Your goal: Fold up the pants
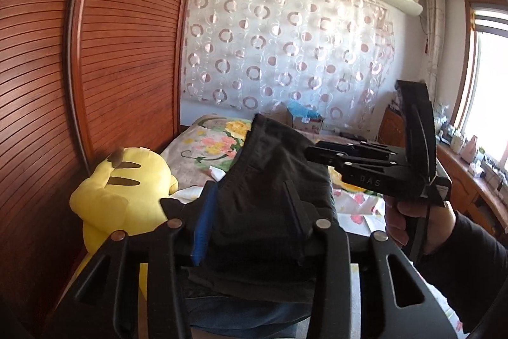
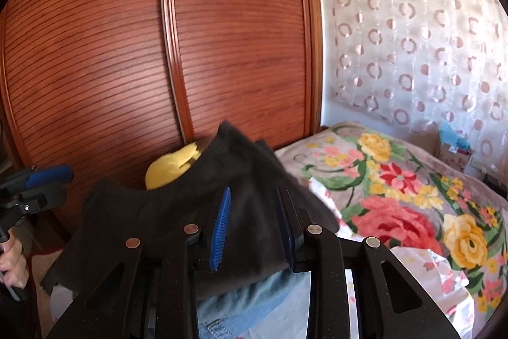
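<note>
Folded dark pants (image 1: 273, 180) lie bunched on a pile, on top of light blue jeans (image 2: 247, 291). My left gripper (image 1: 250, 212) stands partly open around the near part of the dark cloth. Its blue ridged pad (image 1: 203, 227) shows its face, and the cloth bulges between the two fingers. My right gripper (image 2: 254, 212) is also partly open astride the pants (image 2: 177, 212), its blue pad (image 2: 220, 231) bare toward the cloth. Each gripper appears in the other's view: the right gripper (image 1: 312, 153) at the pants' right edge, the left gripper (image 2: 54, 185) at the far left, in a hand.
A slatted wooden wardrobe door (image 2: 127, 53) stands close behind the pile. A yellow plush toy (image 1: 127, 189) sits against it. The bed with a flowered blanket (image 2: 397, 196) stretches to the right. A patterned curtain (image 1: 285, 46) and a cluttered window ledge (image 1: 476, 154) lie beyond.
</note>
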### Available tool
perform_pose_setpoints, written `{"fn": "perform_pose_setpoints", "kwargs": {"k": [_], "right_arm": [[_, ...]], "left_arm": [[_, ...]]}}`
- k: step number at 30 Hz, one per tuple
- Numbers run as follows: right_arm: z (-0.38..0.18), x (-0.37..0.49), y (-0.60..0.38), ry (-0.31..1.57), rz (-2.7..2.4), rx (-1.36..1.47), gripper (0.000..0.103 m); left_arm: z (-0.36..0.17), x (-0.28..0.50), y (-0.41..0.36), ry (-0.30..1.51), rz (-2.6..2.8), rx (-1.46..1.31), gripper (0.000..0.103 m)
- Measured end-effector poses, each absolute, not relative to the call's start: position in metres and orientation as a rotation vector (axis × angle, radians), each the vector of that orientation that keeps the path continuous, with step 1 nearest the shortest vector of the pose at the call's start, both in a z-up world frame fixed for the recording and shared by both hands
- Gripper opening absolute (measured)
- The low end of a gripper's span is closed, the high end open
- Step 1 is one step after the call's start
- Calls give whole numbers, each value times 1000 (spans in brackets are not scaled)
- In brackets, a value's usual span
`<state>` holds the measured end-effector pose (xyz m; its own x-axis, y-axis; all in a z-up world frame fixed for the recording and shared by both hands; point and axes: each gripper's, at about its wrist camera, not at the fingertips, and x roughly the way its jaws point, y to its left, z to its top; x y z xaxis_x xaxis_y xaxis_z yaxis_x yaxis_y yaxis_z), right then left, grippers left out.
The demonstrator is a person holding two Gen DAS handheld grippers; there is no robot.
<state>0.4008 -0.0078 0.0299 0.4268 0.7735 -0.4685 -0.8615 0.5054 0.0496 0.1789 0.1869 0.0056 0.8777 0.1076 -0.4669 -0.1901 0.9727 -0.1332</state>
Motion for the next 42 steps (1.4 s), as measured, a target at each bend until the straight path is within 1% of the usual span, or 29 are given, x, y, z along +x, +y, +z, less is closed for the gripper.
{"fn": "perform_pose_setpoints", "kwargs": {"k": [6,10,15,32,33,36,37,38,39,40,42], "right_arm": [[26,440,-2,520,984,-196,30],[14,458,6,566,965,-195,30],[13,458,13,563,957,-174,30],[33,357,-22,521,925,-151,30],[34,353,-23,517,922,-151,30],[35,340,-26,508,920,-145,30],[36,337,-26,508,919,-142,30],[36,335,-28,506,917,-141,30],[36,332,-29,503,914,-142,31],[37,329,-30,500,911,-142,32],[35,325,-35,498,909,-138,34]], "left_arm": [[-31,197,184,620,124,-168,43],[-45,193,187,624,119,-201,43],[-44,193,180,622,131,-176,43],[-26,166,173,619,185,-74,45],[-25,164,173,618,187,-75,48],[-22,157,175,617,184,-83,50],[-21,155,174,616,184,-83,52],[-20,154,174,614,184,-82,61],[-19,152,174,609,185,-83,74],[-17,149,174,598,185,-88,78],[-15,145,173,590,181,-94,82]]}}
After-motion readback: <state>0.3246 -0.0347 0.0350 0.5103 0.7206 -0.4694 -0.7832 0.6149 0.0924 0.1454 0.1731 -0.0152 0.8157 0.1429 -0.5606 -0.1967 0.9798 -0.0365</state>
